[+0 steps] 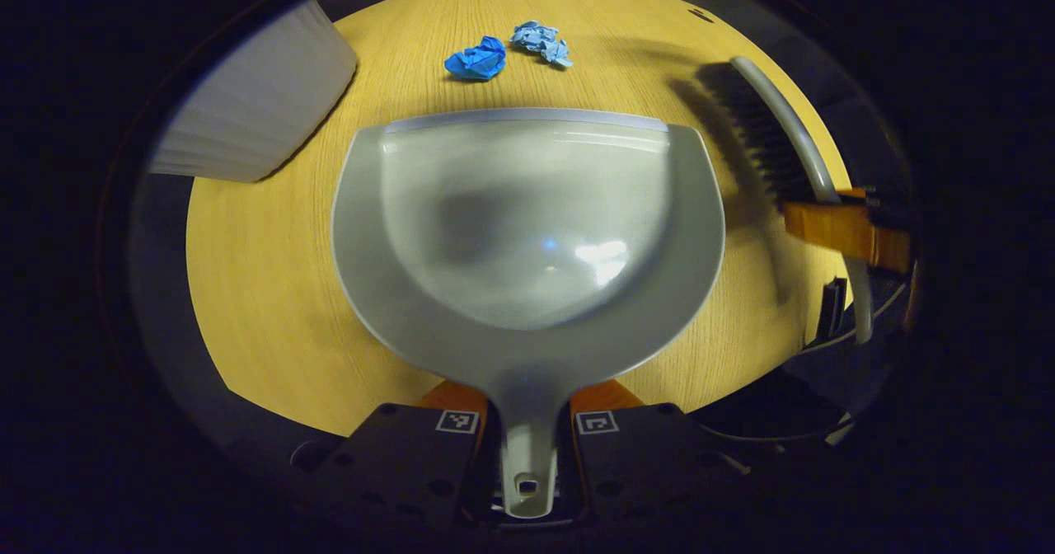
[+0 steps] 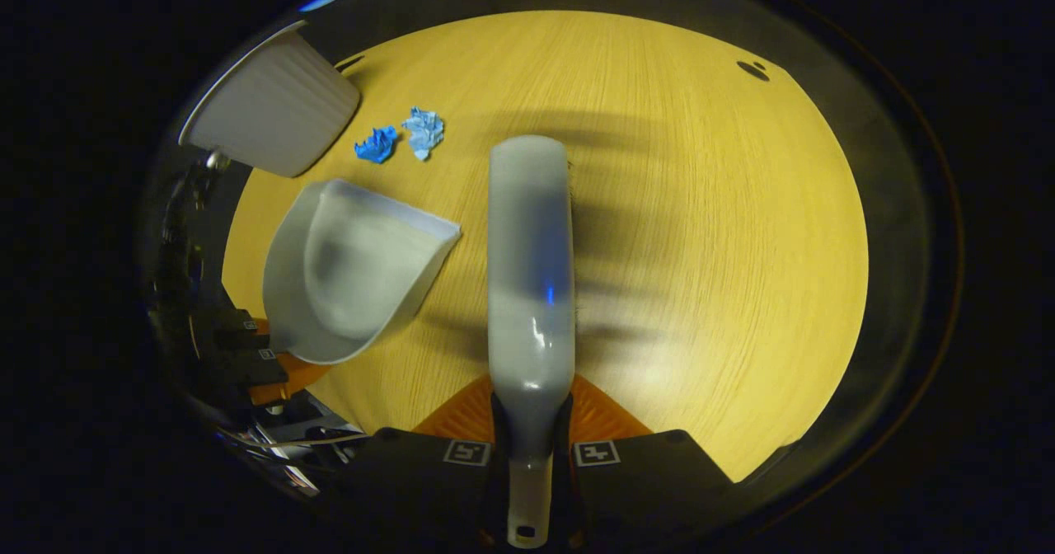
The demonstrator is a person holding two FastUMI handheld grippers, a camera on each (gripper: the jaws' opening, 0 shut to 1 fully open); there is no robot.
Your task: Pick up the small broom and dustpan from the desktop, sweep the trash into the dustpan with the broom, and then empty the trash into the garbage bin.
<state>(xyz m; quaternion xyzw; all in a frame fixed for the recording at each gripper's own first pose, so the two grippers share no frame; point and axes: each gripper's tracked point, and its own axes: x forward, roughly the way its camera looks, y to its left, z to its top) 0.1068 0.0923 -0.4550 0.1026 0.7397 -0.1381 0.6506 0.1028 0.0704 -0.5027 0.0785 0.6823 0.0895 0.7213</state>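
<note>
The dustpan [image 1: 527,224] is held by its handle in the left gripper [image 1: 527,422], the fingers closed on either side of the handle; in the left gripper view the pan is seen from above, its flat lip pointing to the far side of the table [image 1: 272,290]; whether the lip touches the wood can't be told from here. Just past the lip two bits of trash are lying on the tabletop: a dark blue wad [image 1: 476,59] on the left and a pale blue wad [image 1: 541,41] right beside it, close together but whether they touch isn't clear. The bin [image 1: 255,100], white and ribbed, is seen at the far left corner of the table.

The broom [image 2: 530,282] is clamped by its handle in the right gripper [image 2: 532,430], both fingers pressed on the narrow neck; in the right gripper view its grey back is seen running straight away from the camera, bristles poking out a little on the right edge, shadow thrown on the wood under it. In the left gripper view the broom is seen off to the right of the dustpan, dark bristles turned towards the pan, well apart from the trash.

In the right gripper view the dustpan sits left of the broom, with the wads and bin beyond it at the far left.

No brand or readable writing is seen anywhere; only small square black-and-white marker tags [image 1: 457,421] on the fingers.
</note>
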